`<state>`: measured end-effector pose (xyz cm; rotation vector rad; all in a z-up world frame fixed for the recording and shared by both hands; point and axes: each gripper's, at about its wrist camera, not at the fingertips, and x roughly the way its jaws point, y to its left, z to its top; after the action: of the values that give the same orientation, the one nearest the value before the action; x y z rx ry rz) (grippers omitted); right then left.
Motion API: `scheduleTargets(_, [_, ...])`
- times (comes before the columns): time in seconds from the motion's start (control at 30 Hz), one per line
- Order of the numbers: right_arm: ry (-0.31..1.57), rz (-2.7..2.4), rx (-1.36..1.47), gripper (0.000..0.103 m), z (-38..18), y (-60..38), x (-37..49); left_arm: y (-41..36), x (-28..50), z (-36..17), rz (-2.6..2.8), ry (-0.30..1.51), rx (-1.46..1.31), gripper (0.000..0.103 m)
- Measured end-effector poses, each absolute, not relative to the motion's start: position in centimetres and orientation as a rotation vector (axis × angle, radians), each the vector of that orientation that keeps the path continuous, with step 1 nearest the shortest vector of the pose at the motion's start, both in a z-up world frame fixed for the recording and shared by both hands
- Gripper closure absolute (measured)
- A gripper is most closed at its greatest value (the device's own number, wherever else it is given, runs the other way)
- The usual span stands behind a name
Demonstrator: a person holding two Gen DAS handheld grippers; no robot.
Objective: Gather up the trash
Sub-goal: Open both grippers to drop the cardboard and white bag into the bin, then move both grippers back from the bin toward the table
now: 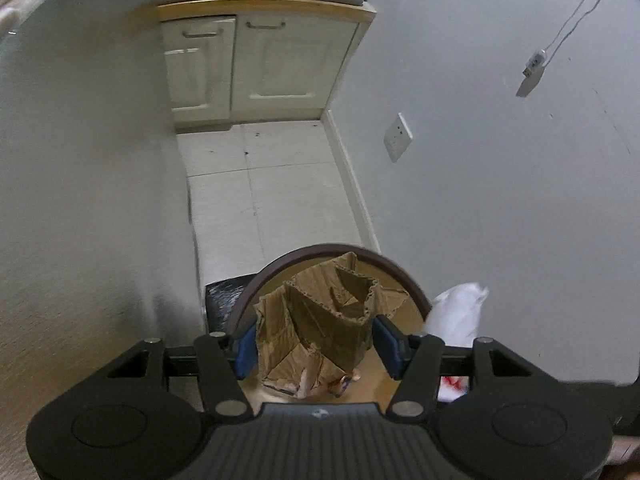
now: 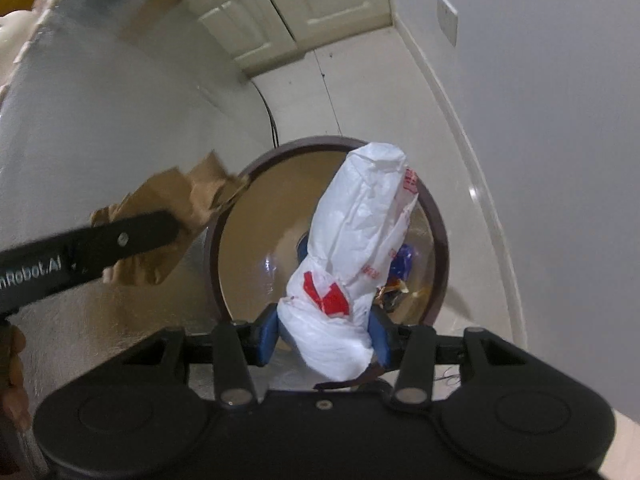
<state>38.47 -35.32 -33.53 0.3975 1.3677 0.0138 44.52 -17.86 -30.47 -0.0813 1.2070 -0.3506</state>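
Over the bin (image 2: 438, 236), left tongs (image 1: 318, 344) clamp cardboard (image 1: 320, 320), right tongs (image 2: 326, 334) clamp bag (image 2: 352, 248)

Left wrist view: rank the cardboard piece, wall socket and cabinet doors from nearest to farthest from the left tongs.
1. cardboard piece, clamped between the left tongs, over the bin.
2. wall socket, on the right wall, midway.
3. cabinet doors, at the corridor's far end.

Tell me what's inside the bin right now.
Inside the bin, a blue wrapper and a crumpled foil-like scrap show; the white bag hides the rest.
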Motion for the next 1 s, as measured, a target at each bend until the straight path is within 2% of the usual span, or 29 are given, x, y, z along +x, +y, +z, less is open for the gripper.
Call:
scheduleTargets(0.03, [1.369,0.012,0.397,0.053,-33.9,-35.3,38.7,-18.1,44.9,-30.8,-0.354,1.204,-0.092,0.034])
scheduleTargets(0.1, [1.361,0.012,0.401,0.045,-34.3,-35.2,39.0,-18.5,45.4,-31.4,-0.360,1.201,-0.085,0.023])
scheduleTargets(0.13, [1.349,0.016,0.409,0.032,-34.5,-35.3,38.9,-18.8,45.6,-31.7,-0.355,1.203,-0.068,0.022])
scheduleTargets(0.17, [1.338,0.016,0.413,0.023,-34.7,-35.4,38.9,-18.9,45.8,-31.9,-0.351,1.210,-0.052,0.020])
scheduleTargets(0.57, [1.386,0.037,0.311,0.023,-35.1,-36.1,37.8,-17.4,44.3,-33.9,-0.320,1.319,-0.006,0.010])
scheduleTargets(0.73, [1.370,0.045,0.294,0.023,-34.9,-36.2,37.9,-16.9,43.4,-34.1,-0.308,1.343,-0.003,0.007])
scheduleTargets(0.9, [1.343,0.047,0.261,0.023,-34.1,-36.7,37.4,-16.7,42.5,-33.7,-0.296,1.353,-0.004,0.000])
scheduleTargets(1.0, [1.328,0.035,0.262,0.022,-33.5,-37.3,37.4,-16.6,42.0,-33.6,-0.287,1.360,0.000,0.000])
